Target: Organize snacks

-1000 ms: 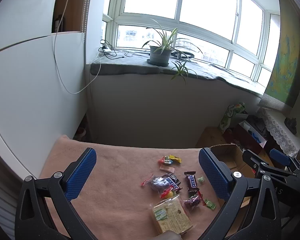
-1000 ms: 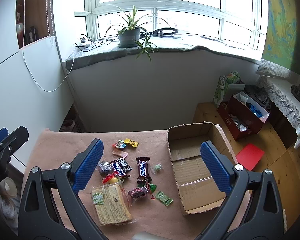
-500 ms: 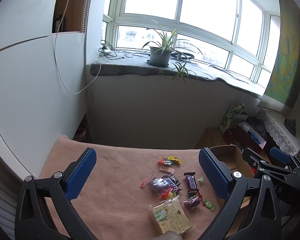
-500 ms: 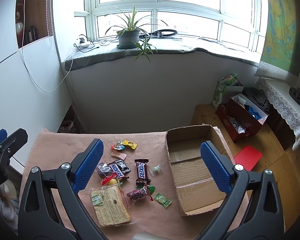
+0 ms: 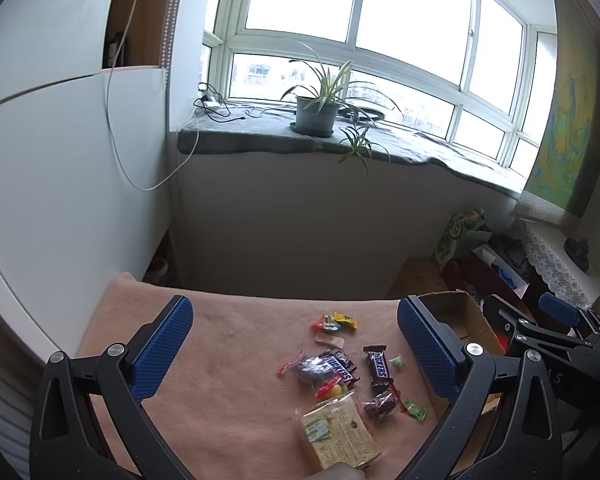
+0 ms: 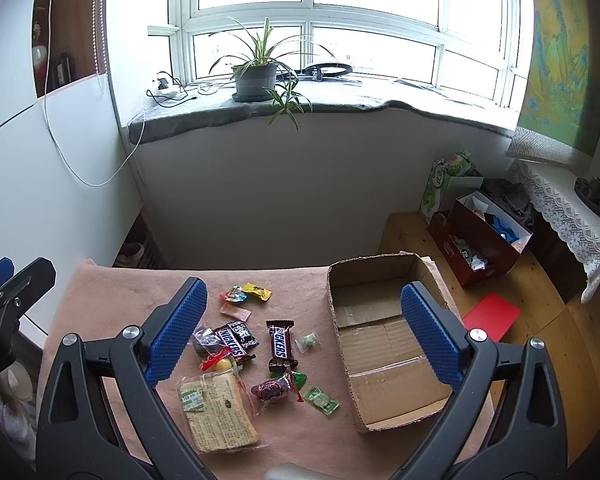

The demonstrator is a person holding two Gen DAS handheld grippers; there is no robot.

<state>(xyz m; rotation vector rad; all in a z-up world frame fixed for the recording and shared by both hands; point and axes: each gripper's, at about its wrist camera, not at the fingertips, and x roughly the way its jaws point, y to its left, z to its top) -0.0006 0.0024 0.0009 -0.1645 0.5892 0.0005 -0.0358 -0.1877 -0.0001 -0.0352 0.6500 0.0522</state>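
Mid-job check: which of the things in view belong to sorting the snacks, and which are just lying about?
Belongs to the job:
Snickers bar
wrapped cracker pack
green candy
yellow candy
cardboard box, holding nothing

Just lying about:
potted plant
red box on the floor
red card

The right gripper (image 6: pixel 303 332) hangs above a table under a pinkish cloth (image 6: pixel 112 292), its blue-padded jaws spread wide with nothing between them. Below lie scattered snacks: two Snickers bars (image 6: pixel 281 343), a clear-wrapped biscuit pack (image 6: pixel 218 412), a green candy (image 6: pixel 321 399) and a yellow candy (image 6: pixel 257 291). Just to their right sits an empty open cardboard box (image 6: pixel 384 354). The left gripper (image 6: pixel 4 292) shows at the left edge. A potted plant (image 6: pixel 255 76) stands on the windowsill.
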